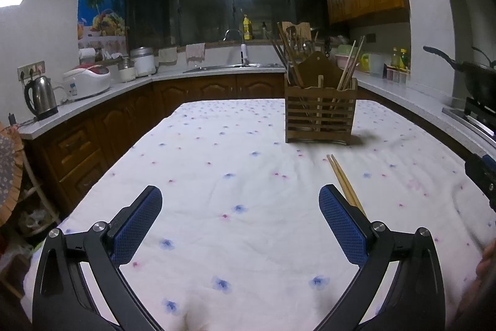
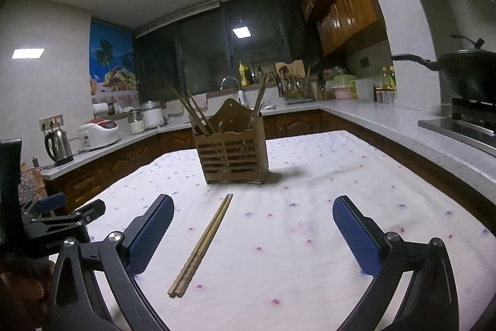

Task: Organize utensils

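Both hand-held grippers wide open, empty: left (image 1: 240, 200), right (image 2: 252, 210). Chopsticks (image 2: 203, 244) lie flat on the table (image 2: 310, 284) near its front edge, long axis running front-to-back toward the holder. They sit between the right gripper's fingers, closer to its left one; right hand is nearer. Wooden holder (image 2: 232, 155) stands upright toward the far edge, chopsticks already inside.

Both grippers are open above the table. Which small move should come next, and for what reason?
Probably lower the right gripper onto the pair of chopsticks and close on them. They lie flat on the cloth between its open fingers, in front of the wooden holder, which already holds other chopsticks. The left gripper is open too, with the pair outside its right finger.
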`<action>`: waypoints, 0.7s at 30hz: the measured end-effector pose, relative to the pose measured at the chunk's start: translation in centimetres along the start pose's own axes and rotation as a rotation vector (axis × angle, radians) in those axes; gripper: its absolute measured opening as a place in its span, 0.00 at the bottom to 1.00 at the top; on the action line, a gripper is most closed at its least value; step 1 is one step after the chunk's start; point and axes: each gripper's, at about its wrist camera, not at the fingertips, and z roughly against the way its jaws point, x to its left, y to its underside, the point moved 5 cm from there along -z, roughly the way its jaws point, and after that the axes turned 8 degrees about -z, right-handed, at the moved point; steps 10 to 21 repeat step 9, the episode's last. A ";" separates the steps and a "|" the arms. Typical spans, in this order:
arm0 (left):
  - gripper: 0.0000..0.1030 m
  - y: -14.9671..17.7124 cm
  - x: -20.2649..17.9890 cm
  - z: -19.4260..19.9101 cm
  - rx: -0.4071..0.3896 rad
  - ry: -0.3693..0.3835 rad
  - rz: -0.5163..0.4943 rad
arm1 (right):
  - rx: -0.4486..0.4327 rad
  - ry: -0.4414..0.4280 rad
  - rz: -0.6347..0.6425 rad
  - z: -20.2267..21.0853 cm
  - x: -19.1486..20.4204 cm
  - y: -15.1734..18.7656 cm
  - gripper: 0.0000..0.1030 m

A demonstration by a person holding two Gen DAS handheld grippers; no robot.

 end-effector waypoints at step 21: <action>1.00 -0.2 0.2 -1.2 0.039 0.024 0.009 | 0.062 0.029 -0.035 -1.8 -0.6 -0.6 1.00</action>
